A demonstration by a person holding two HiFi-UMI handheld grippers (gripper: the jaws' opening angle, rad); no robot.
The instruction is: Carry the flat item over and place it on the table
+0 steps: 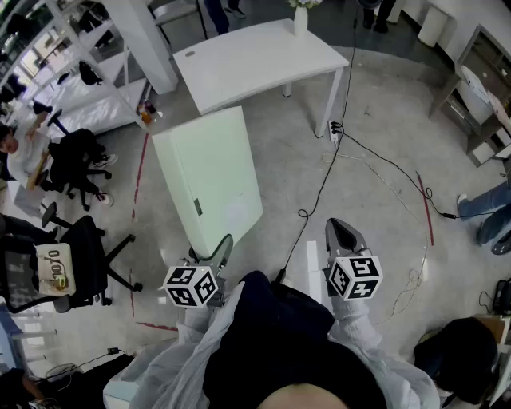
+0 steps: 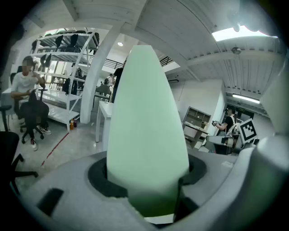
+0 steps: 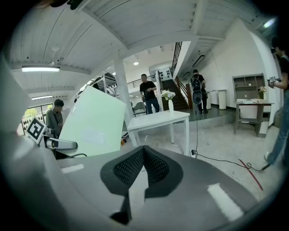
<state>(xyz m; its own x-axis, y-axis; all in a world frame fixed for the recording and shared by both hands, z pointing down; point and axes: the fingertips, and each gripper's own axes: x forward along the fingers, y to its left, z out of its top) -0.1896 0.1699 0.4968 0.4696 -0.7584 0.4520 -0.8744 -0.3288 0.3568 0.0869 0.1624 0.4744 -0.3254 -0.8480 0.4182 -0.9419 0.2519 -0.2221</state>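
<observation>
Grey concrete floor (image 1: 375, 144) fills most of the head view, with a white table (image 1: 255, 56) standing at the far side of it and a vase (image 1: 300, 17) on that table's far edge. A black cable (image 1: 319, 184) trails across the floor from beside the table's right-hand leg toward the person.

The pale green flat board (image 1: 209, 172) is off the floor, on the person's side of the table and short of it. Its far edge lies near the table's near edge, but no part of it rests on the top. The left gripper (image 1: 219, 252) has its 2 jaws clamped on the board's near end, spread wide around that end, and in the left gripper view the board rises straight out from between them. The right gripper (image 1: 343, 236) hangs further from the table than the board's far edge and clear of the board. Its jaws are closed together with nothing between them.

By my reading the pick-up is done and the carry is under way, held by 1 gripper alone. What is left is to close the gap to the table, bring the board over the top, lay it flat there and let go.
</observation>
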